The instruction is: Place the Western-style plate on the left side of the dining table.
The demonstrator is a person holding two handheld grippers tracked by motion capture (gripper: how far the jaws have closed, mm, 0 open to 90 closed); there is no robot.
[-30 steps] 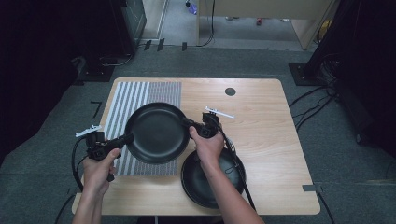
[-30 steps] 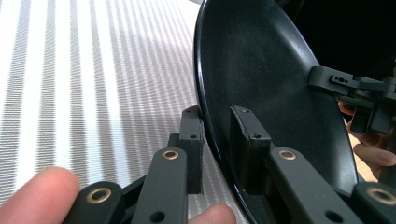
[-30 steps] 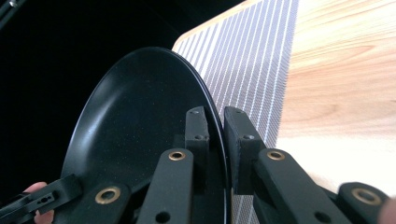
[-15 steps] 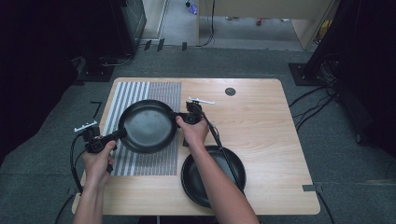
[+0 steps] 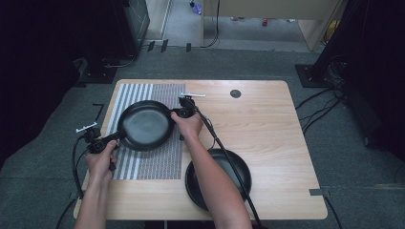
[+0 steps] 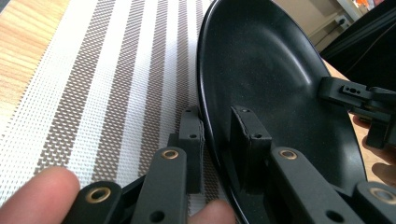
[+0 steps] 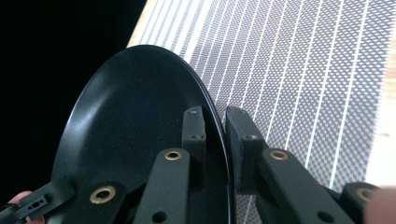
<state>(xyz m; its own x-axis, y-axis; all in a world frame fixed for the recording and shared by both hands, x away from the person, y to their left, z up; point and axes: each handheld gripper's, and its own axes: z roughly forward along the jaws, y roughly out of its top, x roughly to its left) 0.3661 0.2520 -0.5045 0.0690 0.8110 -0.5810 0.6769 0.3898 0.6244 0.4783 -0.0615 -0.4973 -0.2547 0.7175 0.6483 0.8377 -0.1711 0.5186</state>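
Note:
I hold a black round plate (image 5: 145,125) by opposite edges, over the striped placemat (image 5: 153,162). My left gripper (image 5: 98,143) is shut on its near-left rim. In the left gripper view the jaws of this gripper (image 6: 219,135) pinch the rim, with the plate's hollow (image 6: 271,70) beyond them. My right gripper (image 5: 184,112) is shut on the far-right rim; the right gripper view shows it (image 7: 215,126) with one jaw inside the plate (image 7: 130,121) and one outside. A second black plate (image 5: 244,175) lies on the table near the front, partly under my right forearm.
The wooden table (image 5: 267,124) has a small black round cap (image 5: 235,93) near its far edge. The placemat (image 6: 107,84) covers the table's left part. Cables trail from both grippers. Dark floor surrounds the table.
Both grippers have carried the plate to the left and away from me, from above the second plate to over the placemat. The second plate now lies uncovered.

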